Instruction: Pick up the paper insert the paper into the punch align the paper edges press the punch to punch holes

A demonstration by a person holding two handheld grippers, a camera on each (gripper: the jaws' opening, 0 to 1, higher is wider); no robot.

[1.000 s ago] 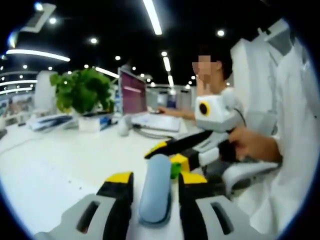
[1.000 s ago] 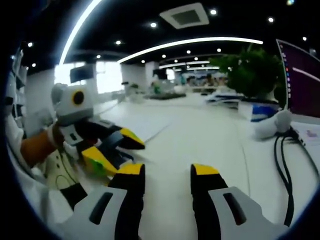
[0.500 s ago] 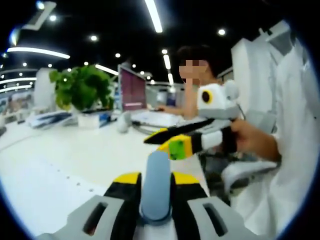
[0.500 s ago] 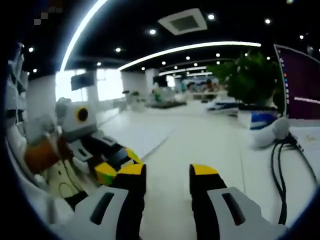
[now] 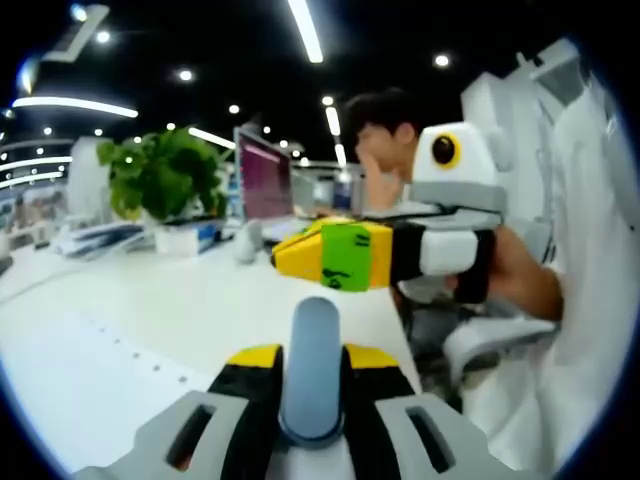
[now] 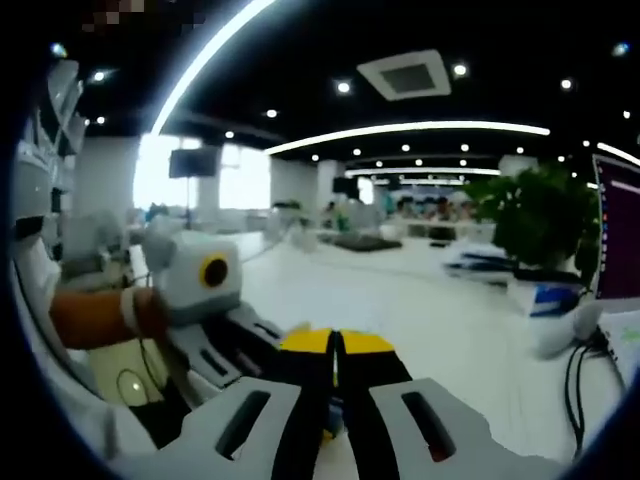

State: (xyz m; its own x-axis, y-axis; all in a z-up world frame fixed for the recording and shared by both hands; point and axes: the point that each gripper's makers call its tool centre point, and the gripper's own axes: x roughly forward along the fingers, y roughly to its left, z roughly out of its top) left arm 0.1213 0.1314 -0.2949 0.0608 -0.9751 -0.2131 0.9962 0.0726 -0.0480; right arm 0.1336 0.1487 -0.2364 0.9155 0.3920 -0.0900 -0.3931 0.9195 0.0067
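My left gripper (image 5: 311, 356) is shut on a blue-grey rounded handle (image 5: 311, 340) that stands up between its yellow-tipped jaws; I cannot tell whether it belongs to the punch. My right gripper (image 5: 300, 256) comes in from the right, held by a hand, just above and beyond the handle's top, jaws together. In the right gripper view my right gripper (image 6: 337, 343) is shut with nothing seen between its tips, and my left gripper (image 6: 262, 338) lies low at the left, right beside them. The white desk surface (image 5: 110, 330) carries a row of small dark dots; no paper edge is clear.
A potted plant (image 5: 165, 178), a monitor (image 5: 263, 185) and a white object with cables (image 5: 247, 246) stand at the desk's far side. Another person (image 5: 385, 150) sits behind the desk. Black cables (image 6: 580, 375) lie on the desk at the right of the right gripper view.
My left jaws closed on the blue-grey handle. My right gripper went from open to shut and rose to sit over the handle's top, closer to the left gripper.
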